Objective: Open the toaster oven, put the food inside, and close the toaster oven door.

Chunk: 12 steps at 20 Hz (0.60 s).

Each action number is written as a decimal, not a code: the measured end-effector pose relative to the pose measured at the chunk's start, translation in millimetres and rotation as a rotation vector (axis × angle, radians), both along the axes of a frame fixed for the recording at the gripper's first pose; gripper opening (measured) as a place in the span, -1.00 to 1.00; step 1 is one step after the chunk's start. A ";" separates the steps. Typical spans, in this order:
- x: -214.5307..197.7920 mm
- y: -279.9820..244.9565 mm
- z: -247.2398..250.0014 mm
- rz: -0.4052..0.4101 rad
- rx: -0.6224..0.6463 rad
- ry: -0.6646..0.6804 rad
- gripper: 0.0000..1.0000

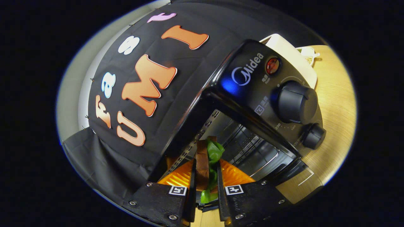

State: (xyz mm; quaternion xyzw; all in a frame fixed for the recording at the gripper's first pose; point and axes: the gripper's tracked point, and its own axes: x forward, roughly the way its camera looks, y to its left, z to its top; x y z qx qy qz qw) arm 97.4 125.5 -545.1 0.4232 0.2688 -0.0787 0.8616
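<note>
While clamped on sandwich [205,164], tool [205,186] at toaster oven [252,94]

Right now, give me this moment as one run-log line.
gripper: shut on sandwich | oven: door open | sandwich: at cavity mouth, over orange tray | next: likely release inside

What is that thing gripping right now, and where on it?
The gripper is shut on a sandwich, brown bread with green lettuce. The jaws press its two flat sides, holding it on edge at the mouth of the open toaster oven.
</note>
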 end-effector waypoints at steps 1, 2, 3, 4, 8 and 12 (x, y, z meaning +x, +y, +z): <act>2.1 1.3 -0.6 0.009 -0.053 -0.013 -0.41; 3.9 1.9 -2.8 0.022 -0.107 -0.014 -0.37; 4.8 -2.1 -7.6 0.032 -0.168 0.001 -0.30; 3.5 -6.1 -10.7 0.047 -0.224 0.018 -0.25; -9.5 -27.8 -11.7 0.129 -0.496 0.100 0.26; -19.7 -33.6 20.2 0.250 -0.697 0.068 0.58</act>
